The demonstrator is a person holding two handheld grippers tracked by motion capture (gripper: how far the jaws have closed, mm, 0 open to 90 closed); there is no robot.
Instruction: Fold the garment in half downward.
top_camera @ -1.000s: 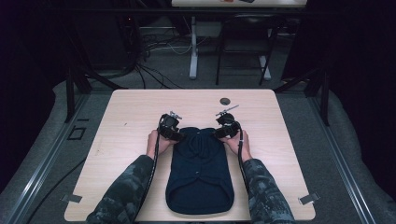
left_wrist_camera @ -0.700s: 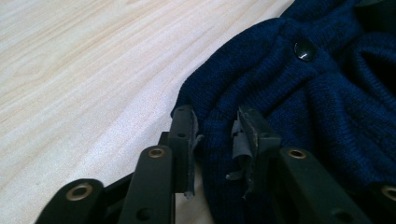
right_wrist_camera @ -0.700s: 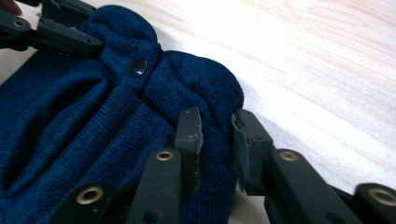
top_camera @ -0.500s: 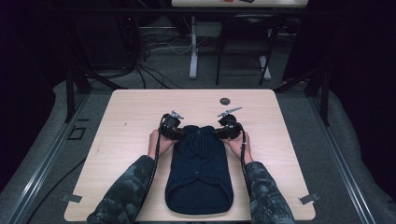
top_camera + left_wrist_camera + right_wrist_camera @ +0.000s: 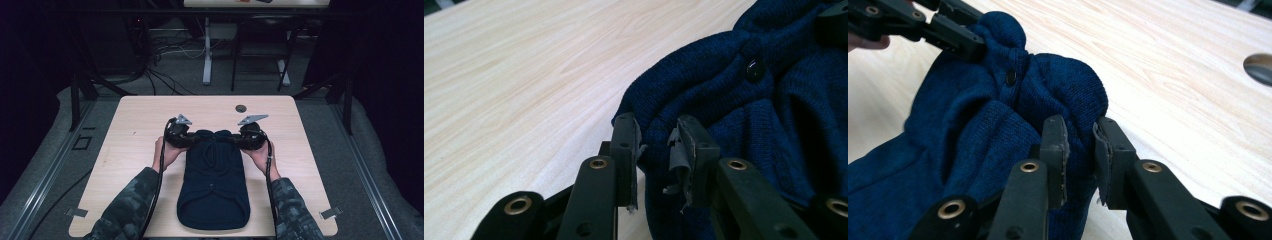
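A dark navy knitted garment with a small dark button lies folded lengthwise on the light wooden table. Its far end is bunched up between my two grippers. My left gripper is shut on the far left corner, and knit fabric fills the gap between its jaws. At the far right corner my right gripper pinches the garment between its jaws. The left gripper also appears across the garment in the right gripper view.
A round cable hole is set in the table just beyond the right gripper. Bare tabletop lies left, right and beyond the garment. Behind the table are a metal frame, floor cables and another table's legs.
Both grippers have eased slightly apart, still holding the garment's far corners. The far edge has shifted a little away from the person.
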